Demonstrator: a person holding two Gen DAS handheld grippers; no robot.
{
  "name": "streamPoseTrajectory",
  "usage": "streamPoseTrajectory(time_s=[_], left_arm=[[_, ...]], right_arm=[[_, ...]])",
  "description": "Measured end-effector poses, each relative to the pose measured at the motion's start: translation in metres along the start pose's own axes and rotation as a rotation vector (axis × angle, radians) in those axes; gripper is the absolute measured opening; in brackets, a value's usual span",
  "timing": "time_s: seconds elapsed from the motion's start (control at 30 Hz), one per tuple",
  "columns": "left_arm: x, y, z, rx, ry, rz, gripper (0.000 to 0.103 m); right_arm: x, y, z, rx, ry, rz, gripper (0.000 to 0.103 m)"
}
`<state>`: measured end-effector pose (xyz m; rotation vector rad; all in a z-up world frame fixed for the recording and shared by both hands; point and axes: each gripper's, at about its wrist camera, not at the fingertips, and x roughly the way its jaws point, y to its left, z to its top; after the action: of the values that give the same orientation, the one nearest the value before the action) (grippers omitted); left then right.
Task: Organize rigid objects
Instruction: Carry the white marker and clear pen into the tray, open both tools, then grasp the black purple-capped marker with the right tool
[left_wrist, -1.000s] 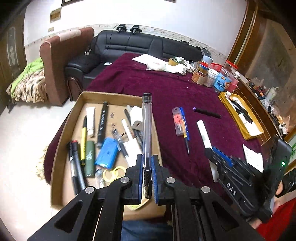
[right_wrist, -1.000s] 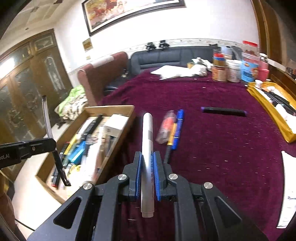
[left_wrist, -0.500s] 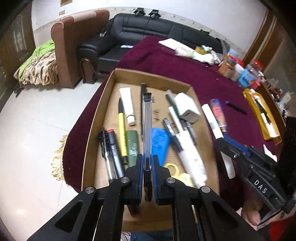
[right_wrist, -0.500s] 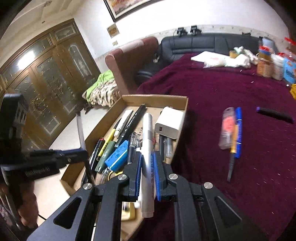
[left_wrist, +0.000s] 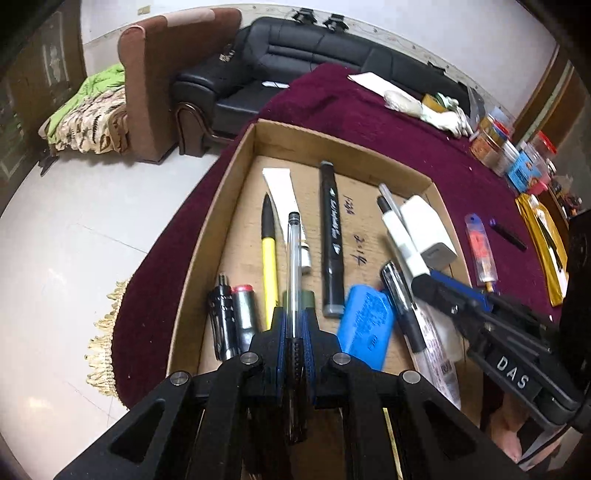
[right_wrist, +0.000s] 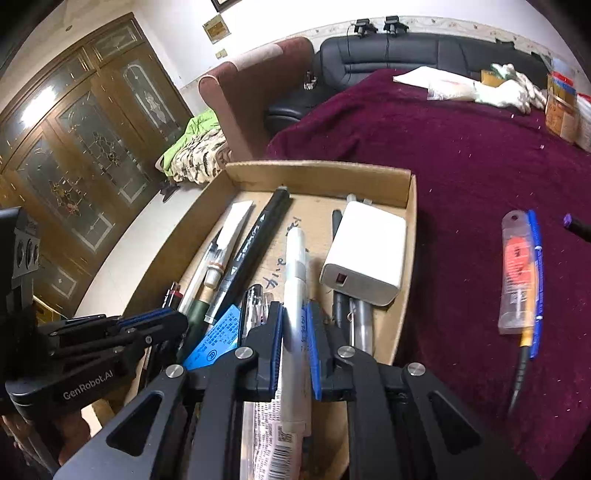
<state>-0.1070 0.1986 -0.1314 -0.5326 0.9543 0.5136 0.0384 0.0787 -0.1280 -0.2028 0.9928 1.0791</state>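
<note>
My left gripper (left_wrist: 294, 325) clenches a slim clear-plastic pen (left_wrist: 293, 266), centre frame, over the shallow cardboard tray (left_wrist: 236, 162). My right gripper (right_wrist: 294, 325) clamps a smooth white marker (right_wrist: 295, 280) above that tray's cluttered floor. Bare cardboard shows only toward the far wall; plush maroon cloth (right_wrist: 461, 155) lies open at right.
</note>
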Motion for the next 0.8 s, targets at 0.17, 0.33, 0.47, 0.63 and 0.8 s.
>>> streamPoseTrajectory(time_s=[0.17,0.33,0.47,0.63,0.8], left_arm=[[-0.003,0.005,0.0,-0.03,-0.015,-0.046,0.035],[-0.022,-0.02,-0.005,0.058,-0.091,-0.011,0.057],[-0.038,-0.042,-0.004,0.089,-0.132,-0.075,0.063],[-0.04,-0.078,0.002,0.121,-0.138,-0.172,0.065],[-0.038,-0.099,0.002,0.145,-0.145,-0.208,0.065]], right_arm=[[-0.006,0.0,-0.001,0.016,-0.003,0.03,0.03],[-0.06,-0.019,-0.005,0.005,-0.103,0.119,0.048],[-0.09,-0.063,0.0,0.061,-0.146,0.087,0.052],[-0.112,-0.158,0.01,0.289,-0.153,-0.098,0.055],[-0.107,-0.24,0.023,0.549,-0.109,-0.267,0.055]])
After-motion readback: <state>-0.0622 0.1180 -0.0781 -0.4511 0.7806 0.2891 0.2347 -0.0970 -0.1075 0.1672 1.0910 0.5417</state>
